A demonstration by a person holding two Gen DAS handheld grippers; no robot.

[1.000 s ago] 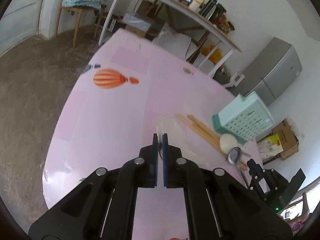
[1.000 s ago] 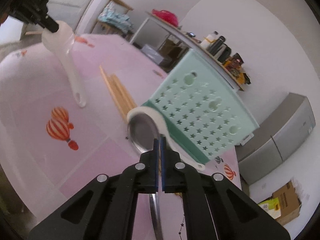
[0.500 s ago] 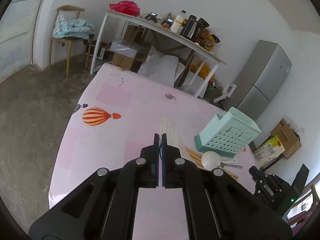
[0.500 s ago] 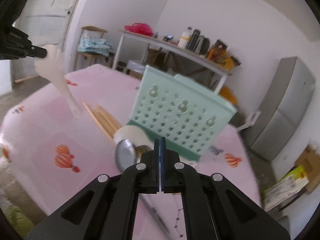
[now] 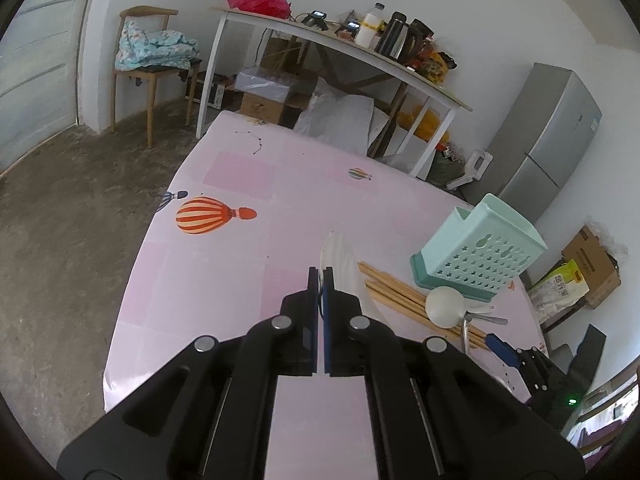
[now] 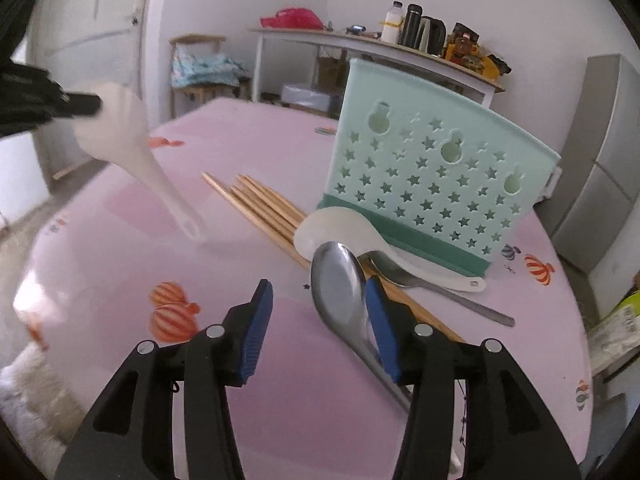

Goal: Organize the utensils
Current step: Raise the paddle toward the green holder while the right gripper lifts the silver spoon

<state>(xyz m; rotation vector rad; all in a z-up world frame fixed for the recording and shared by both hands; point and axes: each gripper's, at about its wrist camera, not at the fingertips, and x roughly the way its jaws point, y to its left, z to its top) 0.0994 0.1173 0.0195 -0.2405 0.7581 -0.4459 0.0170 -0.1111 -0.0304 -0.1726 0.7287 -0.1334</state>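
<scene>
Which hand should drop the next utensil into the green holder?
Left, probably. The left gripper is shut on the white rice paddle, already lifted. The right gripper is opening, the steel spoon leaning on one finger, ungripped, before the green holder.

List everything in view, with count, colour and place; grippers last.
utensil holder: one, mint green, upright on the table
table: one, pink balloon-print cover
chopsticks: several, wooden, flat beside the holder
rice paddle: one, white, held up at left
white spoon: one, lying before the holder
metal spoons: two, silver; one between the right jaws, one under the white spoon
side table: one, white-legged, bottles on top
chair: one, wooden
fridge: one, grey
left gripper: shut on the paddle
right gripper: jaws opening
</scene>
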